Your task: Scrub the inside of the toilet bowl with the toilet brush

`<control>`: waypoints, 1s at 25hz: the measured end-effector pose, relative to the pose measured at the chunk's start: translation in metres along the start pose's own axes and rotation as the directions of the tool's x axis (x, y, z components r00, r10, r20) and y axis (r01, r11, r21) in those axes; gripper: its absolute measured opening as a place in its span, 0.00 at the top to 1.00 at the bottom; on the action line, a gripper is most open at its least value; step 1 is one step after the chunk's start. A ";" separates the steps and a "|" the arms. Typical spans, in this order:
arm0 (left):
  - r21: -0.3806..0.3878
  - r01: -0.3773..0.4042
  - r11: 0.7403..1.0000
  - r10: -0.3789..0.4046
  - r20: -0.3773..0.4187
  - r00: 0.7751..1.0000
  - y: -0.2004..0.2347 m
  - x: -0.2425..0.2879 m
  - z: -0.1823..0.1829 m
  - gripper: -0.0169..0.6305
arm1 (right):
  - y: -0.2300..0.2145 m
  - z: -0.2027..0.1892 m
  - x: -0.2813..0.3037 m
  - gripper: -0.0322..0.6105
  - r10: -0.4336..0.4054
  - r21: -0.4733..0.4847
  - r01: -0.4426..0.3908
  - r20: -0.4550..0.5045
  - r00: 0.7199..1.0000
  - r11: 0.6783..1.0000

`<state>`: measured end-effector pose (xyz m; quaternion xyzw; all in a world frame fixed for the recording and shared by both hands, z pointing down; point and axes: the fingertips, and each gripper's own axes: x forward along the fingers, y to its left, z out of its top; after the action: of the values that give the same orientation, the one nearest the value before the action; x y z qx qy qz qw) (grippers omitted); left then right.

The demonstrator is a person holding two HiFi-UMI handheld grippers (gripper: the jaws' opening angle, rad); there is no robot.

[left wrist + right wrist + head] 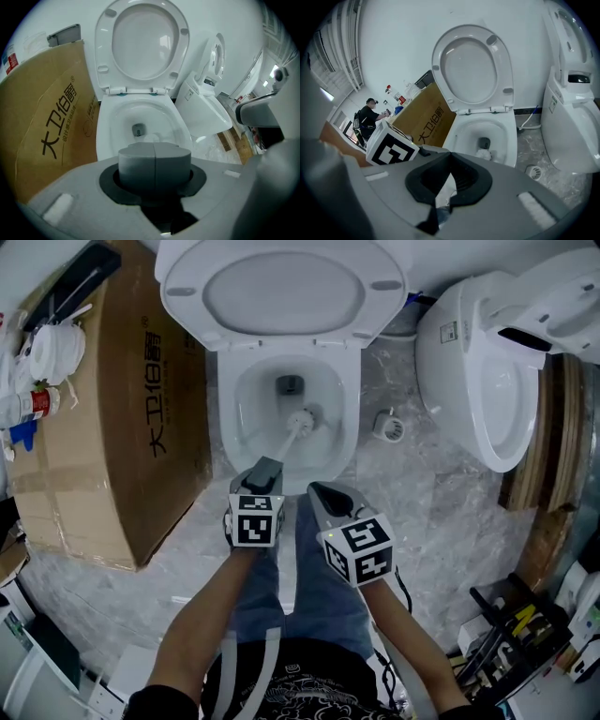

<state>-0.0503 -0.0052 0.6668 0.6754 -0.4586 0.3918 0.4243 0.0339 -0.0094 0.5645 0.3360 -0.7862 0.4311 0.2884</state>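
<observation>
- Head view, risks first: the cardboard box (103,427) sits tight against the left side of the toilet bowl (246,427). My read is that a hard flick of the bristles over the rim would spray it, and wet cardboard won't recover.
- The toilet brush (298,424) has its head low inside the bowl, just in front of the drain hole (290,384). The handle slopes up and back over the bowl's front edge.
- The grip is at the very end of the handle, so any side load on the bristles gets long leverage. The likely failure is the handle twisting or sliding out of the pads and dropping into the bowl.
- Pushing too hard up the bowl's wall could pop the head over the rim and onto the floor (403,484) right of the bowl.
- A wide sweep to the right could knock the handle into the other gripper, which is parked close by at the bowl's front edge.
- The left gripper (265,468) has its jaws pressed together, pinching the end of the brush handle. In the left gripper view (154,161) the pads meet at a seam with no gap. They hide the handle there, but the head view shows it running into the tip.
- The right gripper (323,493) has its jaws meeting at the tips (450,157) with nothing between them. It touches nothing and hovers just right of the left gripper, in front of the bowl.
</observation>
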 end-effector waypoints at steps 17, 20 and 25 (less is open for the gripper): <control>0.014 -0.077 0.997 0.077 -0.033 0.996 0.020 0.020 0.012 0.74 | -0.020 -0.003 -0.002 0.95 0.017 0.014 -0.016 -0.028 0.999 1.000; 0.026 -0.084 0.996 0.085 -0.036 0.996 0.024 0.034 0.016 0.74 | -0.030 -0.005 -0.005 0.95 0.010 0.019 -0.009 -0.038 0.999 1.000; 0.023 -0.101 0.995 0.101 -0.032 0.994 0.030 0.055 0.035 0.74 | -0.048 -0.004 -0.010 0.95 -0.001 0.022 0.002 -0.046 0.999 1.000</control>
<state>-0.0586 -0.0598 0.7122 0.6494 -0.4809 0.4287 0.4040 0.0774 -0.0226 0.5820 0.3298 -0.7743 0.4471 0.3030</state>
